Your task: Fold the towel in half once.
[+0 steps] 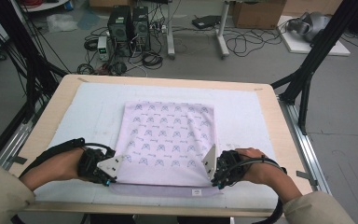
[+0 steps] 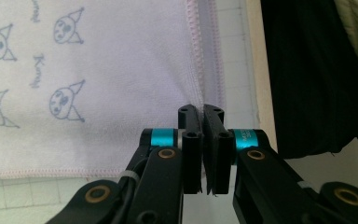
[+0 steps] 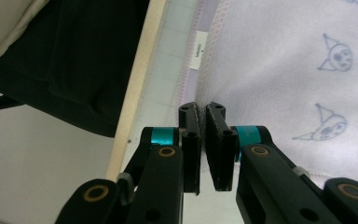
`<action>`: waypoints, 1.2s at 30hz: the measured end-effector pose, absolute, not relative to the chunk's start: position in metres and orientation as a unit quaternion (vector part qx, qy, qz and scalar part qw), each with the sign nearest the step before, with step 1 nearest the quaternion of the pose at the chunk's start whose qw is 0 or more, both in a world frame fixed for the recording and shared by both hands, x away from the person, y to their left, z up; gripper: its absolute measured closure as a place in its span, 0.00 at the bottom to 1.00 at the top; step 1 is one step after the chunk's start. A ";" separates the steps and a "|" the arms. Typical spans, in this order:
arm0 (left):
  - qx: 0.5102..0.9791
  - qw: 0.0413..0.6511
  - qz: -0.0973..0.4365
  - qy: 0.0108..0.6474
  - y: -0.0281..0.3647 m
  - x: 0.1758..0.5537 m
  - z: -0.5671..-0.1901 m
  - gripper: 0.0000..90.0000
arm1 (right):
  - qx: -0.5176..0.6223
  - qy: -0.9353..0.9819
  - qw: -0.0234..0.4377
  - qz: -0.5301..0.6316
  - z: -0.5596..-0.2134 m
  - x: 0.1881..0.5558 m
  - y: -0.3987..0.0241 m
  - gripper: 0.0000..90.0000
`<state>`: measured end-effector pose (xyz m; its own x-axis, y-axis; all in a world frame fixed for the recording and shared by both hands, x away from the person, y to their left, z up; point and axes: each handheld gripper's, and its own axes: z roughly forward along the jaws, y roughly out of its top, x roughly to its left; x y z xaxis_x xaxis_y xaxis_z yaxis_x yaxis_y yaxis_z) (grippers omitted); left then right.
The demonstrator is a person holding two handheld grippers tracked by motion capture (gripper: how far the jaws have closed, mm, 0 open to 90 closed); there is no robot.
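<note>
A lilac towel (image 1: 168, 135) printed with small cat faces lies folded on a white mat (image 1: 88, 107) in the middle of the table. My left gripper (image 1: 112, 181) is shut on the towel's near left corner, and the cloth (image 2: 74, 70) is pinched between its jaws (image 2: 202, 109). At the near right corner my right gripper (image 1: 213, 180) is shut on the towel (image 3: 284, 46), the edge caught between its jaws (image 3: 202, 107). Both held corners of the upper layer are raised a little. The lower layer with a white label (image 1: 196, 192) stays flat on the mat.
The wooden table (image 1: 279, 121) rims the mat on all sides, and its near edge runs just below both hands. Black frame legs (image 1: 307, 65) stand at the right and left. Computer towers (image 1: 128, 28) and cables lie on the floor beyond the table.
</note>
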<state>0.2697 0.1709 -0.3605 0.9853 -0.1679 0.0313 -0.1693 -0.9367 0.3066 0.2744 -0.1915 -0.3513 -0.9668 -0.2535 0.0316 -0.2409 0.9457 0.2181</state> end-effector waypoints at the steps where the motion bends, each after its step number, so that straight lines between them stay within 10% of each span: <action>1: 0.984 0.155 -0.002 -0.087 0.170 0.268 -0.362 0.96 | 0.127 -0.986 0.031 -0.106 -0.352 0.274 -0.191 0.95; 17: 0.985 0.144 -0.036 -0.085 0.164 0.265 -0.389 0.95 | 0.108 -0.988 0.059 -0.096 -0.387 0.266 -0.192 0.91; 36: 0.934 0.353 0.044 0.027 0.221 0.292 -0.356 0.40 | -0.061 -0.934 -0.087 -0.341 -0.354 0.276 -0.242 0.12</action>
